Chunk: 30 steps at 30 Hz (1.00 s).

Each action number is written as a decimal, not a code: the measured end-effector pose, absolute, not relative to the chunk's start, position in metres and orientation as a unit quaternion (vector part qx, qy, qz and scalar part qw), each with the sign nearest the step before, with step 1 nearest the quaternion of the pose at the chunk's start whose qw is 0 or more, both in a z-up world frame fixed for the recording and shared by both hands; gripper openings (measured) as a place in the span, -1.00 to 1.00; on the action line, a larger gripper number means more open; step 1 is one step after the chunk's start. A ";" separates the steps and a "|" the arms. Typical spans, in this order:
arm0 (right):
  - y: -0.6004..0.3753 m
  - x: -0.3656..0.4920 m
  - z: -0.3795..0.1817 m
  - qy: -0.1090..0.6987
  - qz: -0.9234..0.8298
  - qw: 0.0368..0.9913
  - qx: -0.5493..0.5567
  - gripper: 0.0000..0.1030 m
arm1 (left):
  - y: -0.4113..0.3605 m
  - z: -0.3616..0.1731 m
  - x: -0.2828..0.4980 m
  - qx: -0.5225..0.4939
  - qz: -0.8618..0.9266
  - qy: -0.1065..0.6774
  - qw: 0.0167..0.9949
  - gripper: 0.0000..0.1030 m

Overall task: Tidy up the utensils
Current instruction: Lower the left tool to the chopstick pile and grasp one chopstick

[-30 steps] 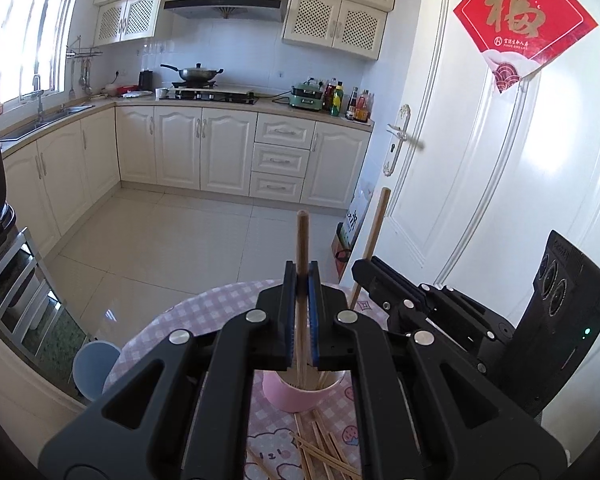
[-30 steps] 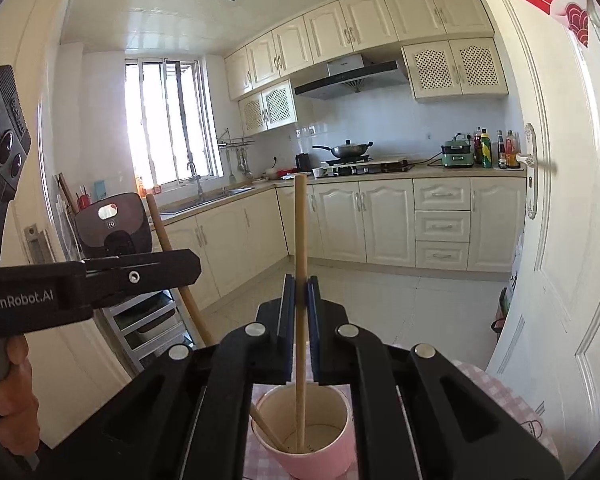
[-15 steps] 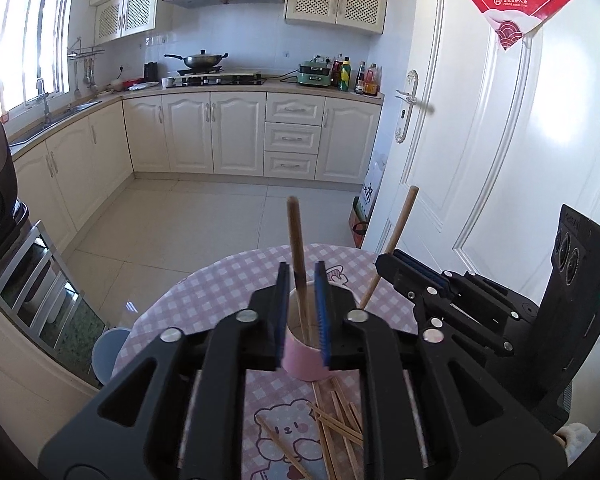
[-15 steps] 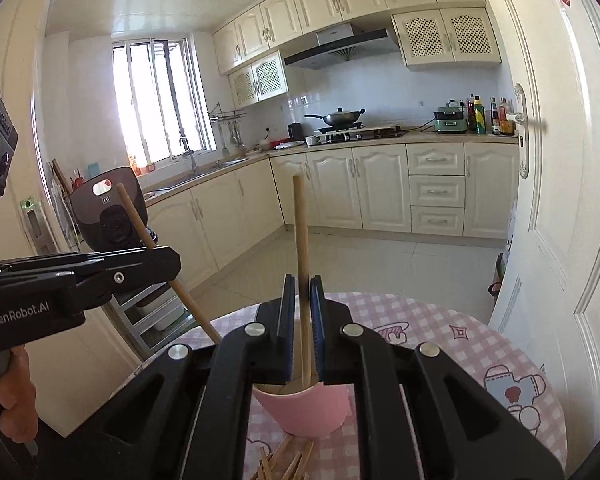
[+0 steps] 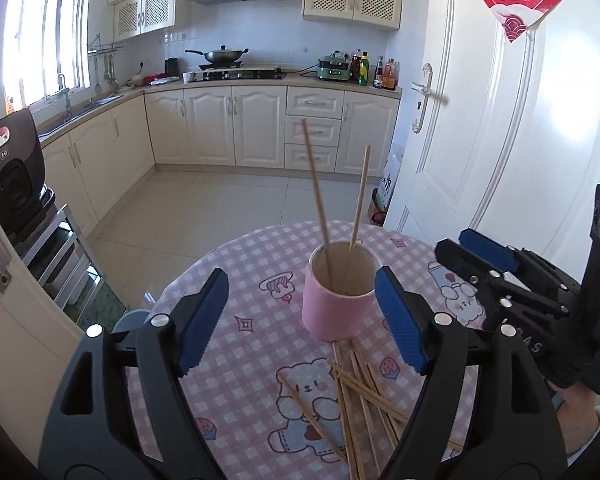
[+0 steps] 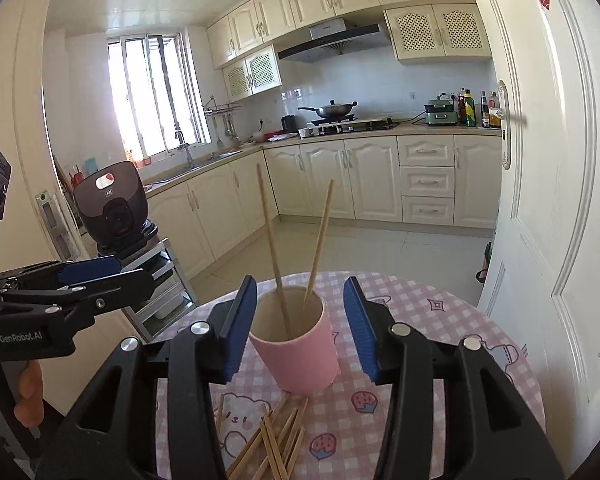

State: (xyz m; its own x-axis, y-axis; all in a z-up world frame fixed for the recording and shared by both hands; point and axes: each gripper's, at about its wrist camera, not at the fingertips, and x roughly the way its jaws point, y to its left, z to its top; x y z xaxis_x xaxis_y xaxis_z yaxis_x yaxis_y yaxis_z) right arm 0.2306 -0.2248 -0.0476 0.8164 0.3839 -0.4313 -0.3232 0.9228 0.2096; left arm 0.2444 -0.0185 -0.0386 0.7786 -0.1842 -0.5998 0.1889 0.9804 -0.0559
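Left wrist view: the left gripper [image 5: 300, 316] is seen with its jaws spread wide and nothing held, the pink cup [image 5: 339, 291] standing at the centre of the frame between and beyond them. Two chopsticks [image 5: 316, 192] are stood in the cup, leaning apart. A loose pile [image 5: 360, 392] of chopsticks is laid crossed on the checked table [image 5: 236, 280] at lower centre, just before the cup's base. The right gripper [image 5: 488, 256] is shown at the right edge, also spread and empty.

In the right wrist view the cup [image 6: 296, 344] is framed between the right gripper's [image 6: 300, 320] parted jaws, with the pile [image 6: 276, 436] at the bottom of the frame.

Several risks can be judged from this. The cup looks light and top-heavy with leaning sticks, so it could be tipped if a finger is brought down too close to it. Because the pile is crossed, two sticks could be pinched at once, or neighbours could be flicked off the table. A thin stick lying flat could be missed or could swivel in the jaws. Both grippers are near one another, so a collision could follow if the pile is reached for together.
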 end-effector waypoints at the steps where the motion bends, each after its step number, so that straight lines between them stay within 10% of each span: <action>1: -0.224 0.229 -0.050 0.248 0.187 0.949 0.060 -0.15 | -0.014 -0.046 0.244 -0.001 -0.095 0.331 0.939 0.45; 13: -0.199 0.226 -0.142 0.458 0.228 0.859 -0.037 -0.13 | -0.001 -0.143 0.239 -0.024 -0.111 0.492 0.863 0.45; 30: -0.188 0.221 -0.173 0.516 0.242 0.817 -0.088 -0.41 | 0.001 -0.196 0.238 -0.055 -0.110 0.547 0.828 0.45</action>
